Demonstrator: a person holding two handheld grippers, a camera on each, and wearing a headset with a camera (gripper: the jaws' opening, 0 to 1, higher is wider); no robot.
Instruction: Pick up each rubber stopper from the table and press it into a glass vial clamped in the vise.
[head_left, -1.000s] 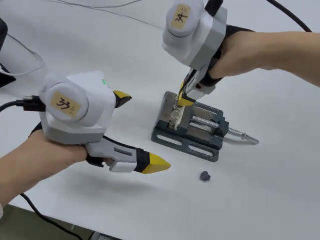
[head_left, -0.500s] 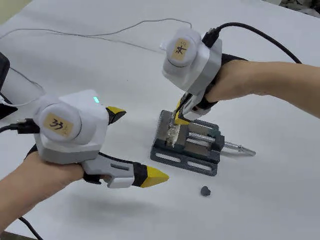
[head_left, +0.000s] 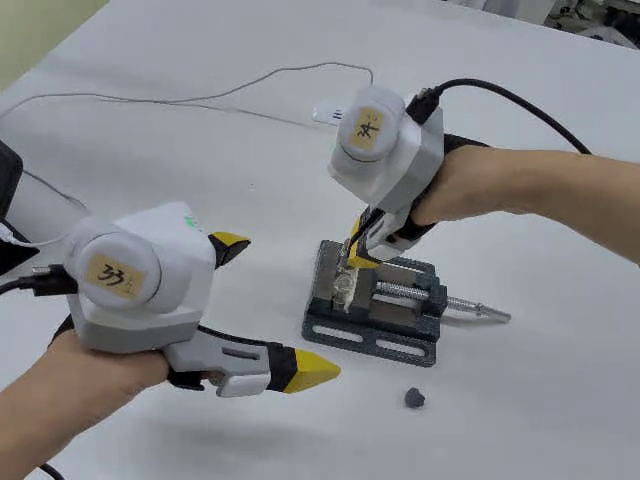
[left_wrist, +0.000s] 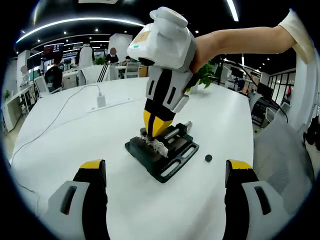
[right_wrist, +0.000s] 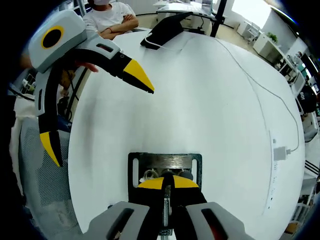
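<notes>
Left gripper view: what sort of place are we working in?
Probably an open-plan office or lab: a white table with a vise, people at desks behind, strip lights overhead.

vial mouth hidden, stopper too small

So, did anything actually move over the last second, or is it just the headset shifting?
Only the headset camera moved; the whole picture shifted. The right gripper stays shut, tips over the vial in the vise. The left gripper stays open, off to the side. The loose stopper lies where it was.
</notes>
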